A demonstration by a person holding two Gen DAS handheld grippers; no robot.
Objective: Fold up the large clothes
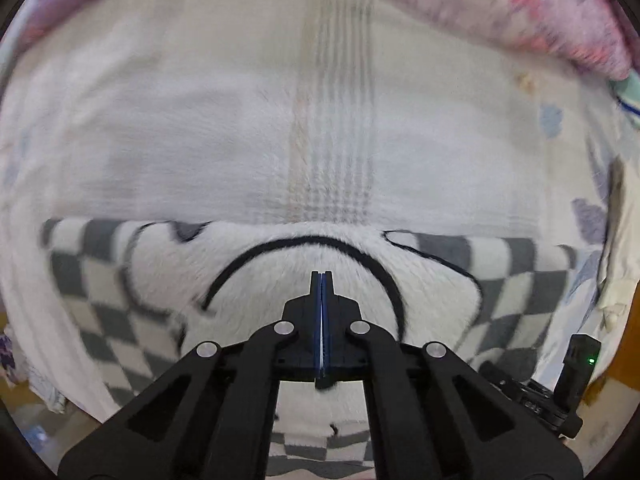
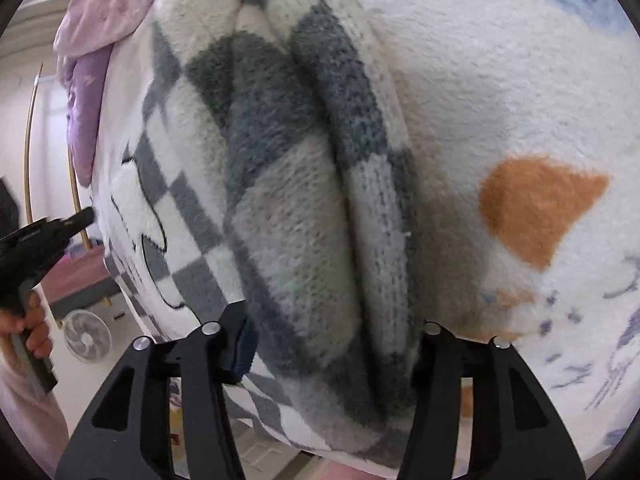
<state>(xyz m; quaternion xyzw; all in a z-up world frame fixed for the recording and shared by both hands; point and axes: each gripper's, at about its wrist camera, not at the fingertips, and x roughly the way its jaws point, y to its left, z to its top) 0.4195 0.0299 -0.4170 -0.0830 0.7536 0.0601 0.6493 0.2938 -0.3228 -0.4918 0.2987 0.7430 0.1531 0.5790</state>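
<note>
A checkered fleece garment point(image 1: 120, 288) is spread on a white-sheeted bed point(image 1: 200, 120), pink bedding point(image 1: 520, 12) bunched at its far edge. The left gripper point(image 1: 322, 280) fingers are clenched empty; the right gripper point(image 2: 332, 344) fingers are clamped on a bunched fold. A fan point(image 2: 87, 335) is seen on the floor.

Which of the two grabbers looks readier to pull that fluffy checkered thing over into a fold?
Probably the right gripper: a thick bunch of the checkered fleece garment sits between its fingers. The left gripper is shut flat above the fleece, holding nothing visible.
</note>
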